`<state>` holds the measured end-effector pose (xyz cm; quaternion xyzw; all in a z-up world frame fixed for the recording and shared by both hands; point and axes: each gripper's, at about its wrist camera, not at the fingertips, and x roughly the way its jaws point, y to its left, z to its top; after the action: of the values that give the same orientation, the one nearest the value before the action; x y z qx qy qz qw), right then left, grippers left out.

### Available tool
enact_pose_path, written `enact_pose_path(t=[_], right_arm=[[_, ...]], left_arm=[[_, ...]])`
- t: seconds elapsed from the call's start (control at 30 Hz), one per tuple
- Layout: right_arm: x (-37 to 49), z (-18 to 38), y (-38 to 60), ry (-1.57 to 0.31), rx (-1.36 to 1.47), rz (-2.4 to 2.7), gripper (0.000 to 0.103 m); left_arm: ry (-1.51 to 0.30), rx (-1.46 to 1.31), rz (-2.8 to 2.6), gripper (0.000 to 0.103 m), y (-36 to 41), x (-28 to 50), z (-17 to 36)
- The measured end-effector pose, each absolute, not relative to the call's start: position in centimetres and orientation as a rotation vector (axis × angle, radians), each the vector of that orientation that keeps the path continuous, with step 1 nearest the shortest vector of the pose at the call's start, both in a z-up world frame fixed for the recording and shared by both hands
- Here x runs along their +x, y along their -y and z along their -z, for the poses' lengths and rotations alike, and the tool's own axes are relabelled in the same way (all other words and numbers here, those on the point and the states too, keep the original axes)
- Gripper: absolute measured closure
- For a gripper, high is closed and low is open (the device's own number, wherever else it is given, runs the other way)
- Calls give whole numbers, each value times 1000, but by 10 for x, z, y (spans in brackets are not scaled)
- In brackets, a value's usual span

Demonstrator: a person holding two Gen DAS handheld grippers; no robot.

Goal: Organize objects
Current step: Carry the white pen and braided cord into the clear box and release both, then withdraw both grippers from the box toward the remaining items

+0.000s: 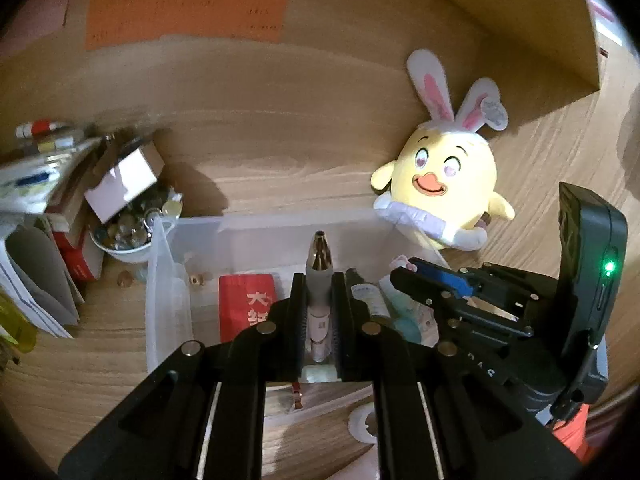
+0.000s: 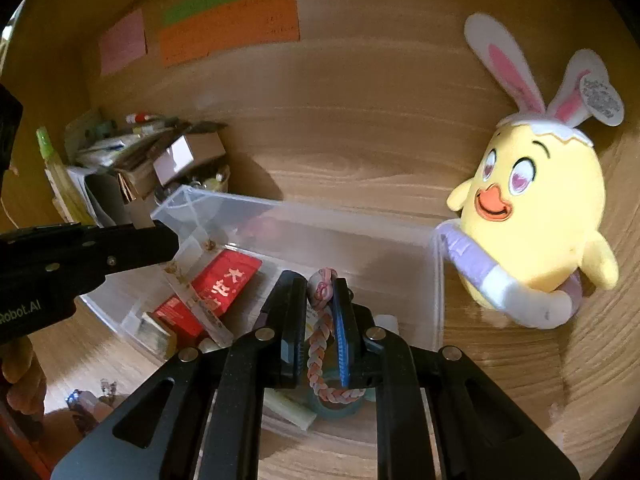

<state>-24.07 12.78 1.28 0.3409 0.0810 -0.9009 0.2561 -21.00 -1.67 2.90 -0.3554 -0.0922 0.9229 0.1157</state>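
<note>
My left gripper (image 1: 319,280) is shut on a slim grey and white pen-shaped device (image 1: 319,268) with a gold tip, held over the clear plastic bin (image 1: 160,280). My right gripper (image 2: 320,284) is shut on a braided pink and orange band (image 2: 320,336), also above the same clear plastic bin (image 2: 438,280). A red packet (image 1: 246,304) with gold characters lies inside the bin, also seen as the red packet (image 2: 224,280) in the right wrist view. Small bottles and a tape roll (image 2: 336,408) lie under the grippers. The right gripper (image 1: 404,276) shows at the right of the left wrist view.
A yellow chick plush with rabbit ears (image 1: 444,184) leans on the wooden back wall at the bin's right, plush (image 2: 532,216). A cluttered pile of boxes, papers and a bowl of small items (image 1: 128,232) stands left of the bin. Coloured notes (image 2: 228,24) hang on the wall.
</note>
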Motion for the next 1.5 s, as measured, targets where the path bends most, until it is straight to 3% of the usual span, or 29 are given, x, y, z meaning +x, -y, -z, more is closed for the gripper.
enact_pose_path(t=[0.23,0.3,0.37,0.47,0.87,1.2,1.5], right_arm=[[-244,0,-117,-254,961,2412,91],[-243,2,-115,-259,968,2406,91],[-244,3,-113,-257,982,2389,88],[-242,3,-113,-250,991,2371,82],[-224,-12,-115,-240,941,2366,77],[-186,-28,-128,-219,875,2381,56],[-145,-25,-140,-212,864,2382,42]], left_arm=[[302,-1117,-2733,91,32,-219,-18],[308,-1147,-2748,84,37,-221,-15],[310,-1160,-2765,67,40,-221,-14],[283,-1155,-2793,58,43,-218,-17],[122,-1088,-2840,43,32,-191,-33],[73,-1044,-2862,32,31,-150,-42],[45,-1038,-2880,15,38,-103,-39]])
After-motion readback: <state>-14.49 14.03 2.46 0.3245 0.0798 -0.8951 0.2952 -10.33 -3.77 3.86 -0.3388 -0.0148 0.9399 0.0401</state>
